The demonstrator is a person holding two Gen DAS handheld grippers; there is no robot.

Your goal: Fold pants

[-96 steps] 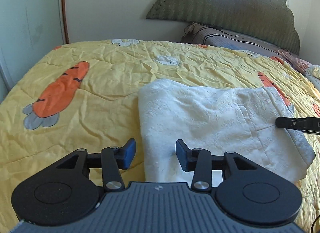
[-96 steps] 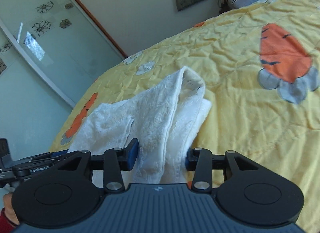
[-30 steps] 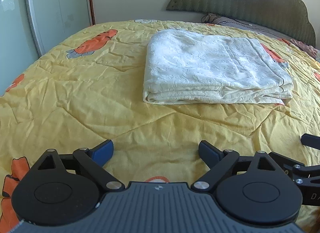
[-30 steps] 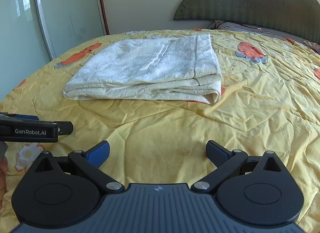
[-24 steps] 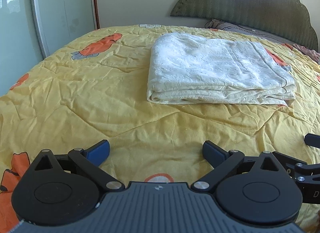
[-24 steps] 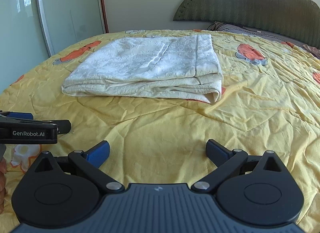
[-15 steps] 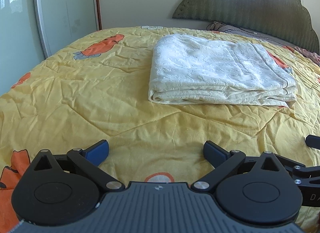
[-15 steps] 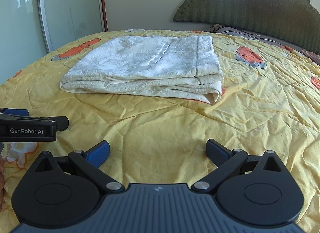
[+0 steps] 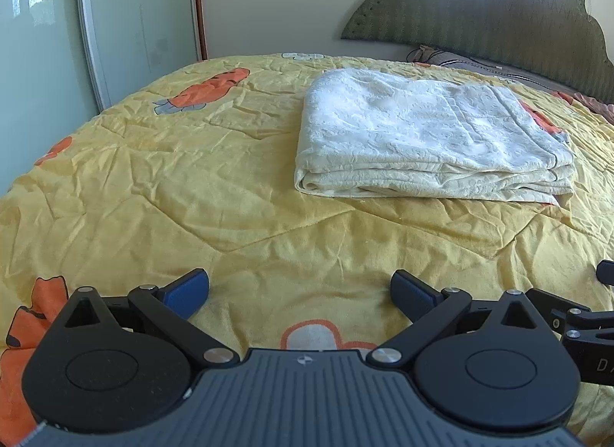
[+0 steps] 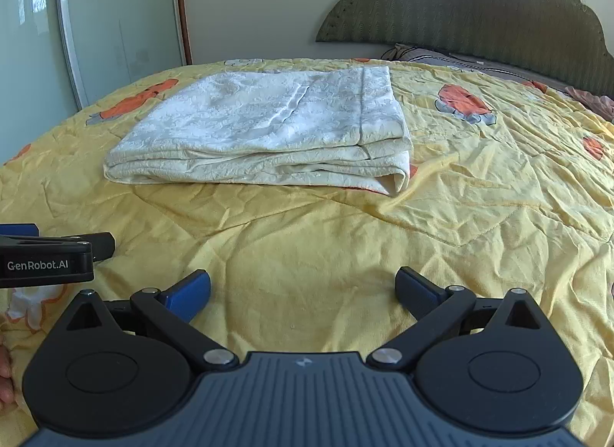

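The pants are a cream-white garment of textured, embossed fabric, folded into a flat, roughly rectangular bundle of several stacked layers. They lie on the yellow quilt of the bed, toward its middle, covering part of an orange carrot print at their right end. In the left wrist view the rolled fold faces the left end and the layered edges run along the near side. In the right wrist view the pants show a stitched seam across the top layer near the right end and a short raised crease in the middle. Nothing touches them.
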